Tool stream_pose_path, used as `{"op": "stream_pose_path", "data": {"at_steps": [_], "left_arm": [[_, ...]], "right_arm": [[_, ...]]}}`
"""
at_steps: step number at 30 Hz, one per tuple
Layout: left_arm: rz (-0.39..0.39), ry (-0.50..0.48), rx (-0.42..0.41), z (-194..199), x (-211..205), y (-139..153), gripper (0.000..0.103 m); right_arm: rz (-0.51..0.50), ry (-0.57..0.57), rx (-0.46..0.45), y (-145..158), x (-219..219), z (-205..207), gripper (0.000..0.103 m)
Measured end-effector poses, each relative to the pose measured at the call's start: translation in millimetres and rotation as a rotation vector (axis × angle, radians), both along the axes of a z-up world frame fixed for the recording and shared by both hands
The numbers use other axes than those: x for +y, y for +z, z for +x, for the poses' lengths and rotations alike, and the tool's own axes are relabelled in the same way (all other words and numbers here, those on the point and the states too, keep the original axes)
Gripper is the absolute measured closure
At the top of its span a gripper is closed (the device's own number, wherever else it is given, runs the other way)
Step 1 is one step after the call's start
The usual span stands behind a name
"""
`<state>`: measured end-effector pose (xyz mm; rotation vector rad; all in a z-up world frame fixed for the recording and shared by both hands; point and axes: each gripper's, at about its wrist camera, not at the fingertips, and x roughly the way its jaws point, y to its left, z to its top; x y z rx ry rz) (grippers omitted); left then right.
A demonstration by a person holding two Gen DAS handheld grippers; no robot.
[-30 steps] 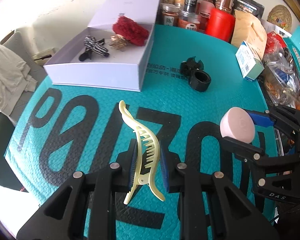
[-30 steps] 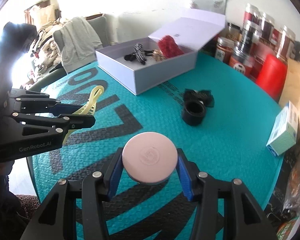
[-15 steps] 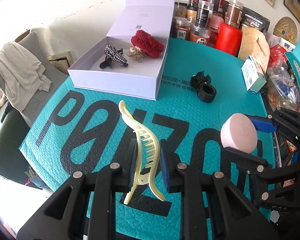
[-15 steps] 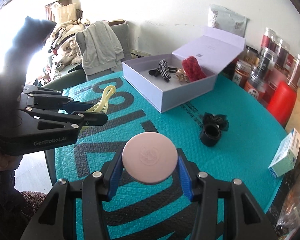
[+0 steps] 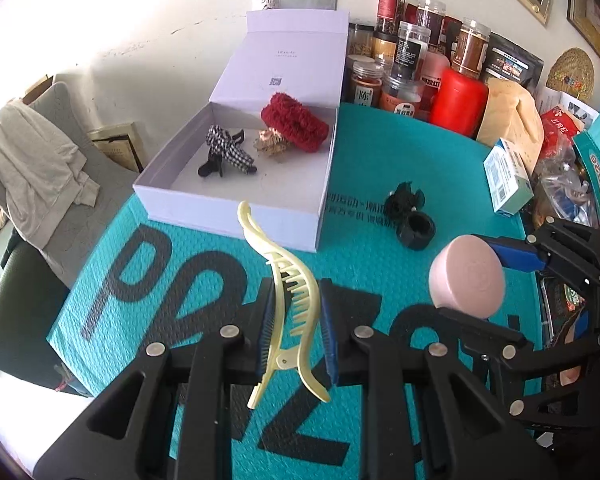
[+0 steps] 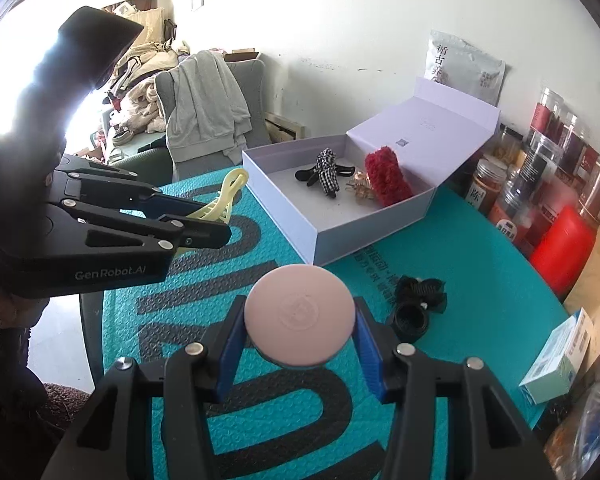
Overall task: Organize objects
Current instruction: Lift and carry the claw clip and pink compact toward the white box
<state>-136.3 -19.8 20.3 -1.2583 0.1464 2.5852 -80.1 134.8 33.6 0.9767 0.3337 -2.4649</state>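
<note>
The left gripper (image 5: 294,332) is clamped on a pale yellow hair clip (image 5: 288,300), held above the teal mat (image 5: 380,160). The right gripper (image 6: 300,334) is clamped on a round pink case (image 6: 300,316), also above the mat. Beyond them, the open white box (image 5: 236,204) contains a checked bow (image 5: 228,150) and a red fuzzy clip (image 5: 296,122). Two black hair pieces (image 5: 410,216) lie on the mat beside the box.

A cluster of clear lidded jars (image 5: 404,64) was seen behind a red cylindrical canister (image 5: 458,102) at the table's far edge. A grey garment (image 6: 204,104) was draped over a grey chair (image 6: 256,76) beside the table.
</note>
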Motion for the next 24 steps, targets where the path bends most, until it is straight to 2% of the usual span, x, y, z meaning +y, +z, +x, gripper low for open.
{"op": "stream_pose_path", "data": {"at_steps": [7, 24], "left_arm": [[0.002, 0.011, 0.012, -33.5, -3.5, 11.1, 0.083], [-0.007, -0.013, 0.006, -121.8, -2.6, 9.4, 0.083]], "right_arm": [[-0.004, 0.014, 0.002, 6.3, -1.0, -28.0, 0.052], [0.006, 0.009, 0.03, 20.0, -7.5, -92.8, 0.052]]}}
